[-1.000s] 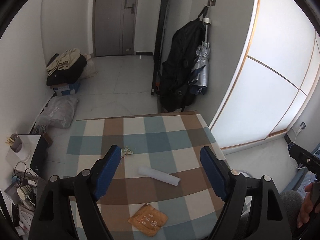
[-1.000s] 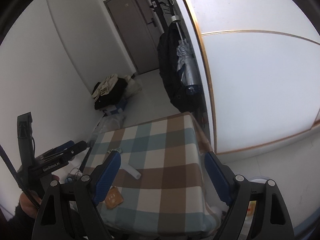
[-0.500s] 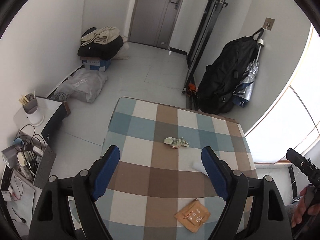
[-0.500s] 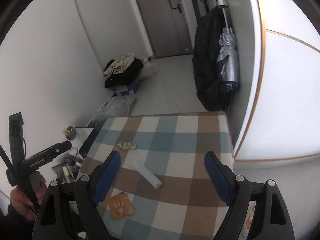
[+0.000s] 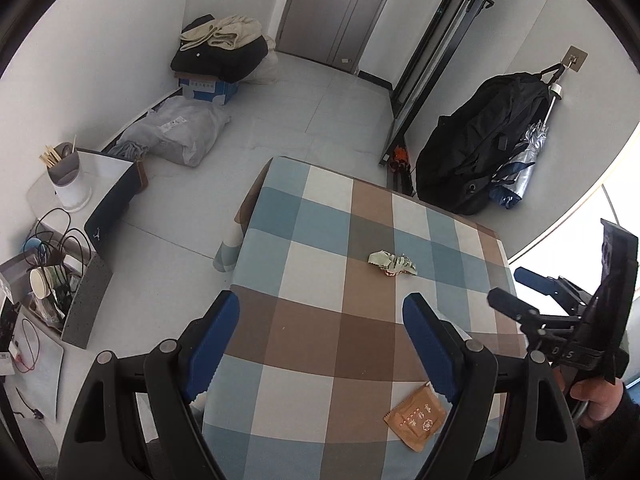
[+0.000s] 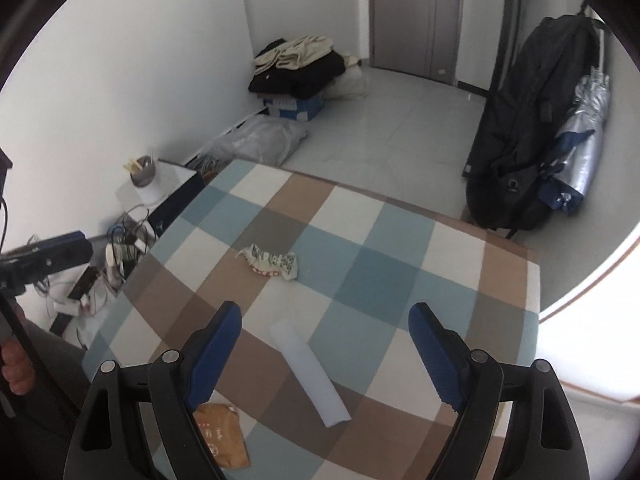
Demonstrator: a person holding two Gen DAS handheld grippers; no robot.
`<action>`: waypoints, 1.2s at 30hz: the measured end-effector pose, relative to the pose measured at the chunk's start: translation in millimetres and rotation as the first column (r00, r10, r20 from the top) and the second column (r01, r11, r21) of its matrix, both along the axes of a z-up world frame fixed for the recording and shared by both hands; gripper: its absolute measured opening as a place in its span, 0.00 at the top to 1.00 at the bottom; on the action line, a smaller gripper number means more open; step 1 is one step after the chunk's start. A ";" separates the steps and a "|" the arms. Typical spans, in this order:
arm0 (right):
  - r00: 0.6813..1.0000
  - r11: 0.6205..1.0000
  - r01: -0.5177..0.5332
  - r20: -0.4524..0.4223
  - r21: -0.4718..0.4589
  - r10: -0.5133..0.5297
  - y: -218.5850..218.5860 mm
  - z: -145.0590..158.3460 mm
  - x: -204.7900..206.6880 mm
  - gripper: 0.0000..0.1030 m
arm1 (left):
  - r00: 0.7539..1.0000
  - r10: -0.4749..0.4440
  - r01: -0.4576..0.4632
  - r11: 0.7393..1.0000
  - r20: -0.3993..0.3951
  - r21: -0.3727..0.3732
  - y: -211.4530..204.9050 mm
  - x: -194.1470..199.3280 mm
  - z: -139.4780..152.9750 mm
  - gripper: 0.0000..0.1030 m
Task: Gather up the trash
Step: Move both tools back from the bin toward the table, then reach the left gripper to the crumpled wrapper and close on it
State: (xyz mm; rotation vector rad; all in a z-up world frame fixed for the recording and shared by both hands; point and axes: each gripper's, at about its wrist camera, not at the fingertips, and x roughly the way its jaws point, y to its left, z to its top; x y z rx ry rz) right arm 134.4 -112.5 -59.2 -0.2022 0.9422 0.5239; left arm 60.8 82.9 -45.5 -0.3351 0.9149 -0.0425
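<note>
Three pieces of trash lie on a table under a blue, brown and white checked cloth (image 5: pixel 304 240). A crumpled printed wrapper (image 5: pixel 392 263) (image 6: pixel 272 263) lies near the middle. A white paper tube (image 6: pixel 308 368) lies nearer, and an orange sachet (image 5: pixel 416 416) (image 6: pixel 222 432) is by the near edge. My left gripper (image 5: pixel 320 312) hovers open over the cloth's near left part, nothing between its blue pads. Its right finger hides most of the tube. My right gripper (image 6: pixel 325 320) hangs open above the tube, not touching it; it also shows as right gripper (image 5: pixel 508 286).
A black bag with a folded silver umbrella (image 5: pixel 480 148) hangs on the wall past the table's far corner. On the floor are a clothes pile on a box (image 5: pixel 220 52) and a grey plastic bag (image 5: pixel 180 132). Left of the table stands a low shelf with a cup (image 5: pixel 66 176) and cables.
Both grippers have rolled, sunk and come closer over the table. The left view swung left, so the tube slid behind its right finger. The right gripper now sits over the tube. Jaws unchanged.
</note>
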 end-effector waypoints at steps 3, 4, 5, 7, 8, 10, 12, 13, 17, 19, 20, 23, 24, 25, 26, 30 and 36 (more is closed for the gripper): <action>0.998 0.998 -0.049 -0.029 -0.046 0.048 13.8 -15.5 6.3 0.17 | 1.000 0.012 -0.012 1.000 -0.001 0.005 4.8 5.2 -0.9 0.21; 0.997 0.996 -0.064 -0.035 -0.056 0.062 17.0 -18.6 7.3 0.17 | 1.000 0.016 -0.016 1.000 -0.003 -0.001 7.7 6.7 -1.8 0.21; 0.995 0.994 -0.087 -0.046 -0.070 0.084 21.8 -23.7 8.6 0.18 | 1.000 0.018 -0.018 1.000 -0.008 -0.015 10.6 9.3 -2.5 0.21; 0.991 0.988 -0.120 -0.074 -0.098 0.113 29.5 -33.1 11.0 0.19 | 0.999 0.031 -0.032 0.999 -0.021 -0.034 15.9 11.4 -5.6 0.21; 0.988 0.985 -0.139 -0.087 -0.106 0.130 33.3 -37.7 11.2 0.19 | 0.999 0.039 -0.040 0.998 -0.028 -0.038 18.0 12.1 -7.6 0.21; 0.980 0.975 -0.182 -0.101 -0.126 0.170 39.8 -44.7 9.3 0.20 | 0.998 0.043 -0.045 0.998 -0.042 -0.048 19.8 13.7 -11.7 0.21; 0.973 0.961 -0.221 -0.107 -0.169 0.204 46.4 -51.9 7.2 0.24 | 0.997 0.040 -0.044 0.997 -0.064 -0.061 20.5 16.0 -15.9 0.21; 0.969 0.957 -0.234 -0.120 -0.172 0.215 48.1 -54.8 7.0 0.27 | 0.997 0.038 -0.043 0.997 -0.069 -0.064 20.0 16.9 -17.0 0.21; 0.958 0.956 -0.248 -0.183 -0.157 0.219 51.2 -64.2 9.8 0.42 | 0.996 0.031 -0.037 0.997 -0.088 -0.063 17.4 17.5 -21.0 0.21; 0.955 0.953 -0.254 -0.200 -0.164 0.220 53.6 -67.3 11.2 0.46 | 0.995 0.027 -0.033 0.997 -0.094 -0.066 16.6 17.9 -21.6 0.21; 0.957 0.953 -0.254 -0.188 -0.167 0.222 54.1 -66.4 10.7 0.50 | 0.995 0.026 -0.033 0.997 -0.096 -0.067 16.2 18.0 -21.8 0.21; 0.959 0.957 -0.240 -0.192 -0.165 0.208 52.2 -65.8 13.5 0.62 | 0.994 0.027 -0.034 0.997 -0.105 -0.067 15.6 19.0 -23.3 0.21; 0.960 0.960 -0.231 -0.197 -0.159 0.198 50.5 -65.3 15.3 0.65 | 0.994 0.027 -0.034 0.997 -0.108 -0.067 15.3 19.5 -24.1 0.21; 0.960 0.965 -0.221 -0.207 -0.145 0.188 48.1 -64.6 17.0 0.73 | 0.993 0.028 -0.036 0.997 -0.113 -0.066 15.2 20.1 -25.1 0.21; 0.959 0.970 -0.208 -0.219 -0.123 0.177 44.9 -64.2 19.7 0.79 | 0.993 0.029 -0.037 0.997 -0.117 -0.065 15.3 20.5 -26.2 0.21; 0.959 0.980 -0.180 -0.235 -0.085 0.156 39.3 -61.1 22.9 0.88 | 0.990 0.036 -0.046 0.997 -0.134 -0.067 15.5 21.2 -30.4 0.21; 0.970 0.984 -0.162 -0.196 -0.075 0.145 36.4 -49.0 19.6 0.94 | 0.988 0.034 -0.046 0.996 -0.147 -0.075 13.9 21.3 -32.5 0.21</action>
